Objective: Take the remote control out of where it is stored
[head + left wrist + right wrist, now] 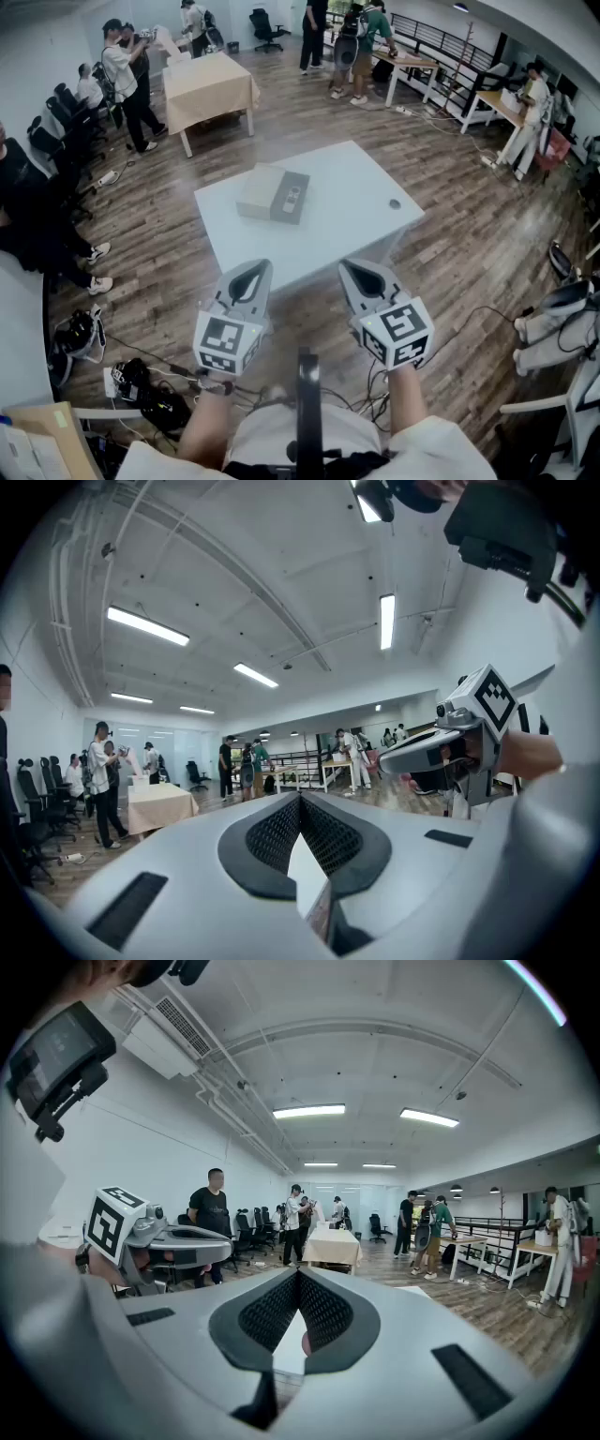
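On the white table (pixel 347 187) in the head view lies a beige box (pixel 260 190) with a grey tray-like part (pixel 292 198) against its right side. A small pale oblong on that grey part may be the remote control; it is too small to tell. Both grippers hang in front of my body, short of the table's near edge and well apart from the box. My left gripper (pixel 248 275) (pixel 300 797) is shut and empty. My right gripper (pixel 364 275) (pixel 300 1274) is shut too, with nothing in it. Each gripper view looks out level across the room.
A small dark round spot (pixel 394 203) marks the table's right side. A cloth-covered table (pixel 211 84) stands at the back left, with several people around the room. Office chairs (pixel 56 131) line the left wall. Bags and cables (pixel 141 384) lie on the wooden floor by my feet.
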Demonstrator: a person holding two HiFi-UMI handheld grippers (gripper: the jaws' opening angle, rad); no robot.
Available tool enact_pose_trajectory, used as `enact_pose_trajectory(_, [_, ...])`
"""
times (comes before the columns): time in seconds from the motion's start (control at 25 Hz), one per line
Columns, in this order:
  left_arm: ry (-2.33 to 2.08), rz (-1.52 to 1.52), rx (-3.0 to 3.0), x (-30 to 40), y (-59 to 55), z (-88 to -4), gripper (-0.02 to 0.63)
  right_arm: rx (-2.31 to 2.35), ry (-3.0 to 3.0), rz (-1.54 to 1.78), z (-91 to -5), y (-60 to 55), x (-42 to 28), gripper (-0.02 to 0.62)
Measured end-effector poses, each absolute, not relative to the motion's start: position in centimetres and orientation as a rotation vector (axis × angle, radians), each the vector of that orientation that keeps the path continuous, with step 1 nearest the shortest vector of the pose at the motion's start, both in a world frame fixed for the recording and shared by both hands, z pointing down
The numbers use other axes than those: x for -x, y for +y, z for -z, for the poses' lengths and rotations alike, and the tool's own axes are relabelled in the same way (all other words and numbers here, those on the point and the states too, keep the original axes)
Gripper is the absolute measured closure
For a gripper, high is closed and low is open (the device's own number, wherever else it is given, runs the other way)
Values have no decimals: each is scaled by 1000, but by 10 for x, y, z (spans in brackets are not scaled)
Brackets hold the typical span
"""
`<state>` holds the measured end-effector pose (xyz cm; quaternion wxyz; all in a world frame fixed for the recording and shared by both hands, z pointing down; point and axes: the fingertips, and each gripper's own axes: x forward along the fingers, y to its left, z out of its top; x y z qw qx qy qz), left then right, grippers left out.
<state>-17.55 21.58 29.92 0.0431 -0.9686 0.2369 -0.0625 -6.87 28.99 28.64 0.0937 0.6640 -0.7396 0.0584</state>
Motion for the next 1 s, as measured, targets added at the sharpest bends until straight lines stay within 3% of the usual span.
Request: enact_pose_trajectory(1.0, [865,256,2945,139,235,-321,607,-1896,-2374,-252,-314,300,19,595])
